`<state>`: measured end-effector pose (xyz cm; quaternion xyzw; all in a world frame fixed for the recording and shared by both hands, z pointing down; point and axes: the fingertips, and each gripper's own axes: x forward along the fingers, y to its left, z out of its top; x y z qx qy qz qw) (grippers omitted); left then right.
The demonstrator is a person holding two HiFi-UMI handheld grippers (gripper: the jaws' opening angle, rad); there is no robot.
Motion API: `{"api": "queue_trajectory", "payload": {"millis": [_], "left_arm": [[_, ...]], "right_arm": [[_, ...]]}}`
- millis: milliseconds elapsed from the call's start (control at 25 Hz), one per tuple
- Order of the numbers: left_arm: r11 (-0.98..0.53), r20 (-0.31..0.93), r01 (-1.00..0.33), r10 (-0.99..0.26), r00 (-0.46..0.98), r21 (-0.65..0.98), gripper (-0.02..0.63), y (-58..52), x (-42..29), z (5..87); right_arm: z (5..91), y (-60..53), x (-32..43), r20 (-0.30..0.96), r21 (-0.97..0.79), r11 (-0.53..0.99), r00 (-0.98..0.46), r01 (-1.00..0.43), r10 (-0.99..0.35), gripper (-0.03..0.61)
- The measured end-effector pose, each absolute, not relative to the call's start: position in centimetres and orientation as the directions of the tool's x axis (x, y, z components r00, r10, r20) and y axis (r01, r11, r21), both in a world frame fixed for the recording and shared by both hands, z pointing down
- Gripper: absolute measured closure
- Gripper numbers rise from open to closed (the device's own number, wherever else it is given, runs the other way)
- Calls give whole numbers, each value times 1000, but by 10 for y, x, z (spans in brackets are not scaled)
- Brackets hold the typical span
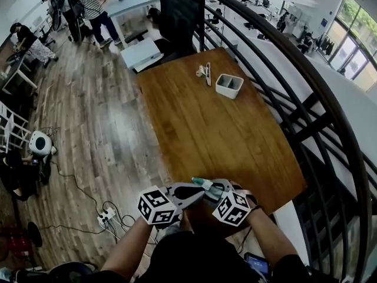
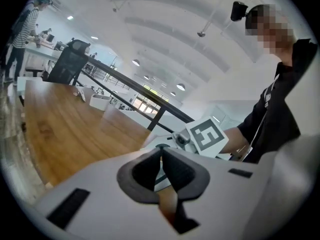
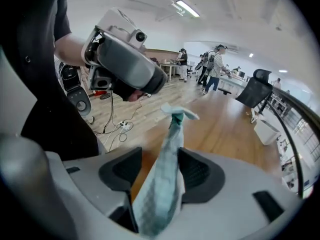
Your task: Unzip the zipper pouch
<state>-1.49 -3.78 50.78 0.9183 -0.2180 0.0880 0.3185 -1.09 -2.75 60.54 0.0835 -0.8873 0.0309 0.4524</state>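
Starting over on the wooden floor: there's a round white gadget (image 1: 40,143) out at about 9 o'clock from the counter (image 1: 218,134), and a power strip (image 1: 106,217) with cables trailing at roughly 8 o'clock. Some people (image 1: 88,2) are busy at other desks way off at 11 o'clock.

The person is standing at the 6 o'clock edge of the counter with both tools held close together. The left hand-held gripper (image 2: 161,151) has its jaws together, basically just a slit. A pale striped bit shows through behind that slit, but I honestly can't tell if anything is pinched in there.

Just to the right of it is the zipper pouch (image 3: 167,174), a teal checked thing seen edge-on. It's standing up between the jaws of the right hand-held gripper (image 3: 160,153), with its top end poking out past them at 12 o'clock. Those jaws are apart. The pouch leans against the pad on the 3 o'clock side, and there's a visible gap to the pad on the 9 o'clock side, so it isn't clamped.

Further up the counter, around 12 o'clock, sits a small white box (image 1: 229,85) with some pale bits (image 1: 204,72) just beside it at its 10 o'clock. A dark railing (image 1: 306,99) curves along the whole 3 o'clock side.
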Motion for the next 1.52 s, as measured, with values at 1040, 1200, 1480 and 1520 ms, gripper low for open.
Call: {"api": "queue_trajectory", "payload": {"millis": [1040,1200,1480,1520], "left_arm": [[-667,339,-588,-481,809,457,535,-64,-66,541],[-663,191,-512,-497,847,546,456,-89,-56,514],[-756,3,-305,-372,928,579,419,-99,-20,470],[-761,-12,-278,-351,936,587,414,-98,-16,468]], "right_arm": [[483,-68,27,515,54,833,-699,-551,-496,571],[444,-65,40,416,8,806,-731,-592,-541,572],[411,-47,56,354,24,783,-727,-621,-588,572],[409,-45,58,349,23,779,-725,-627,-594,572]]}}
